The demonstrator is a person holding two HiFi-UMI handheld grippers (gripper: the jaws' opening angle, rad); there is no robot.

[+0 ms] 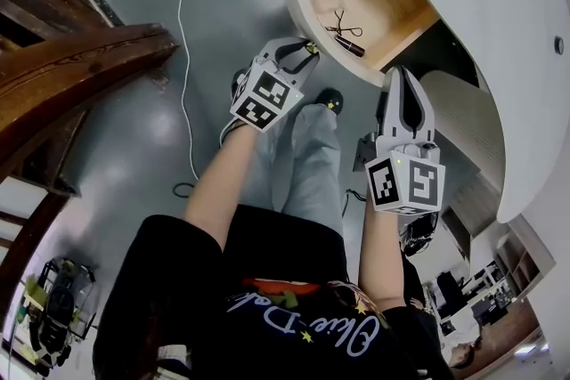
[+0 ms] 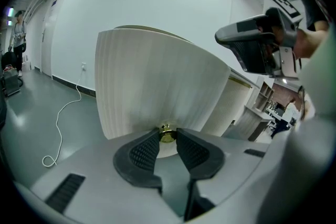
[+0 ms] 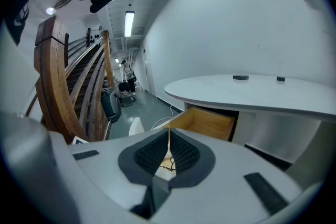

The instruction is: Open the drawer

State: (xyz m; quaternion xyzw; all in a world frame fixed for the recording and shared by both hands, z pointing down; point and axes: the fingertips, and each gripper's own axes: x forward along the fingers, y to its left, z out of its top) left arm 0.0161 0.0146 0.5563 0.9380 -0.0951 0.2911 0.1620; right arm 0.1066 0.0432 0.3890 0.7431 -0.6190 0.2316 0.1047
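Brass knob (image 2: 167,132) pinched by left gripper (image 2: 168,138); black shirt (image 1: 267,249) script illegible.

The right gripper (image 3: 169,134) has its jaws drawn together at the tips, with nothing caught between them. Just beyond the tips and a little to their right, the wooden drawer (image 3: 210,122) stands pulled out from under a white rounded desk top (image 3: 252,94). Through the narrow slit lower between the pads I can see something thin and dark (image 3: 168,165), perhaps wire. Left of the jaws rises a curved wooden railing (image 3: 58,97).
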